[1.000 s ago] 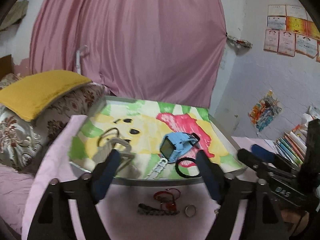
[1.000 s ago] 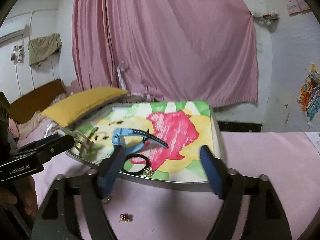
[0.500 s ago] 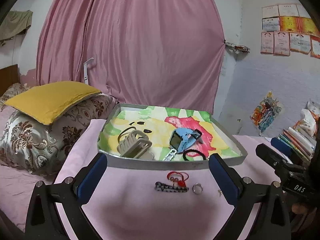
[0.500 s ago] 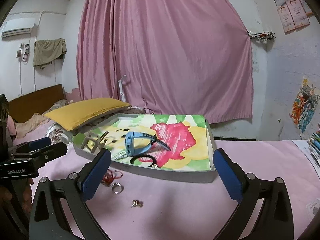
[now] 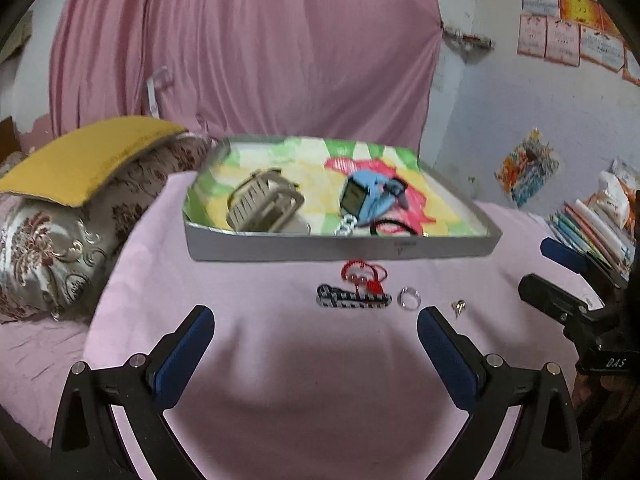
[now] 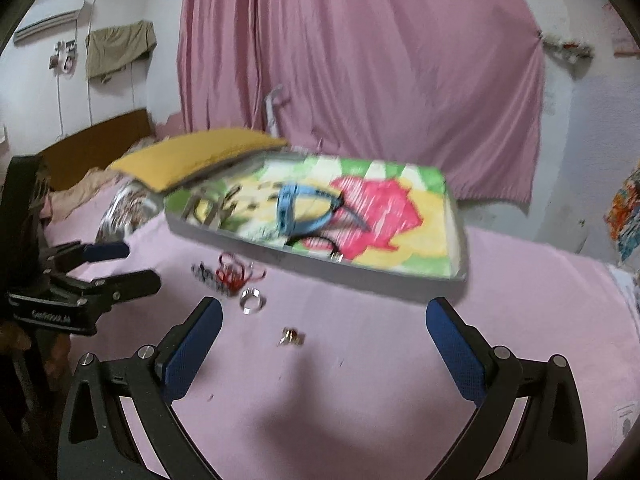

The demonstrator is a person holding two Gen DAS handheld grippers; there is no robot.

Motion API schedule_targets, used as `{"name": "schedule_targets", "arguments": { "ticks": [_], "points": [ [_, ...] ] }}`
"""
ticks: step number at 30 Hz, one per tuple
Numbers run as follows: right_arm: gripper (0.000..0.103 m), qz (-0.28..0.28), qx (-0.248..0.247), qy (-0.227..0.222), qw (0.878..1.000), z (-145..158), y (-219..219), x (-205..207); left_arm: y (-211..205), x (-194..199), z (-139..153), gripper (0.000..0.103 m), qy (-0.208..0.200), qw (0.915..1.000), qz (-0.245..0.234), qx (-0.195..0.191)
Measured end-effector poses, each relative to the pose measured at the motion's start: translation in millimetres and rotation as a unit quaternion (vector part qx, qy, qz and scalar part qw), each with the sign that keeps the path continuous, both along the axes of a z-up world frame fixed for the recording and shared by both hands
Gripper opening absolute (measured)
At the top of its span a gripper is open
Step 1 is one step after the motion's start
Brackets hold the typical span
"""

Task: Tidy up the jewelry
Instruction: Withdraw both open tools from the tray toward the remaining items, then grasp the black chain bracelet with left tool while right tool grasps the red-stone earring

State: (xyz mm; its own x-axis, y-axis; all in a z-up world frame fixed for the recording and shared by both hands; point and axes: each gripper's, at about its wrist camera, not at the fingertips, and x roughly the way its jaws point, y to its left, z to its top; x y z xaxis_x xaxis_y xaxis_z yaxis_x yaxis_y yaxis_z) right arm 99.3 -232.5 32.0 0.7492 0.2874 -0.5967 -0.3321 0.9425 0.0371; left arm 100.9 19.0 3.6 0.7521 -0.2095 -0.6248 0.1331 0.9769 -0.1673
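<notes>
A colourful tray on the pink bedsheet holds a beige hair claw, a blue watch, a silver chain and a black hair tie. In front of it lie a red cord bracelet, a black-and-white beaded bracelet, a silver ring and a small earring. My left gripper is open and empty, short of these. My right gripper is open and empty above the earring.
A yellow pillow on a patterned cushion lies left of the tray. Books are stacked at the right. A pink curtain hangs behind. Each gripper shows in the other's view: right gripper, left gripper.
Both grippers have pulled back from the tray and opened wide. The loose jewelry on the sheet has come into full view. The right view has swung and tilted.
</notes>
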Motion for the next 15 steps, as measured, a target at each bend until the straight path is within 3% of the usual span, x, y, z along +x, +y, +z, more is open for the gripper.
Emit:
{"name": "schedule_targets", "arguments": {
  "ticks": [4,6,9,12,15],
  "points": [
    [0.094,0.021,0.009,0.044,0.999,-14,4,9,-2,11,-6,0.100,0.026,0.9995,-0.016,0.000],
    [0.073,0.029,0.004,0.061,0.998,-20,8,13,-2,16,-9,0.093,0.038,0.9990,-0.024,0.000],
    [0.058,0.037,-0.003,0.077,0.996,-26,13,17,-2,24,-11,0.085,0.053,0.9980,-0.033,-0.001],
    [0.048,0.045,-0.007,0.089,0.995,-29,18,21,-1,33,-13,0.083,0.063,0.9971,-0.043,0.001],
    [0.047,0.048,-0.011,0.099,0.994,-33,21,25,-3,44,-15,0.079,0.079,0.9949,-0.062,-0.003]
  ]
}}
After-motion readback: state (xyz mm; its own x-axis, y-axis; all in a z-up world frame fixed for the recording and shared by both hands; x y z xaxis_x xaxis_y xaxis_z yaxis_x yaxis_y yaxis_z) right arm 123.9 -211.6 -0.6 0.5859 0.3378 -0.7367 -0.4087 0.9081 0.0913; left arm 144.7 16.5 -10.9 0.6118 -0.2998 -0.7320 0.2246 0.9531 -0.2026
